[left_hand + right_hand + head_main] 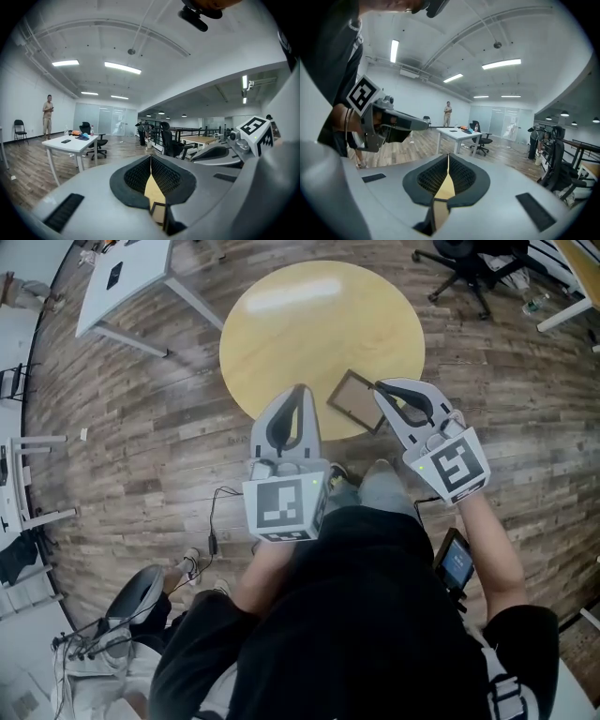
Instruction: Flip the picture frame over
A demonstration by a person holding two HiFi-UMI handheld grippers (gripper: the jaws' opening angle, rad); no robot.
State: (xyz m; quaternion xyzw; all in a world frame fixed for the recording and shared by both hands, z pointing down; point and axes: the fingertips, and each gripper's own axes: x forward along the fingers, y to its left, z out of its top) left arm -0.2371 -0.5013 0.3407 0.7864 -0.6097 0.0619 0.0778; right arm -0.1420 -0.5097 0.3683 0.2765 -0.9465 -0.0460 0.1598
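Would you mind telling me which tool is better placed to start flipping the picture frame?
Probably the right tool: in the head view its shut tip appears right at the edge of the picture frame, while the left tool, also shut, sits slightly off to the side.

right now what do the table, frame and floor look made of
Table: pale wood or laminate, satin; a ceiling light glares off it. Frame: dark rim, wood or plastic, around a dull brown panel, maybe board. Floor: mixed-tone planks, wood or wood-look.
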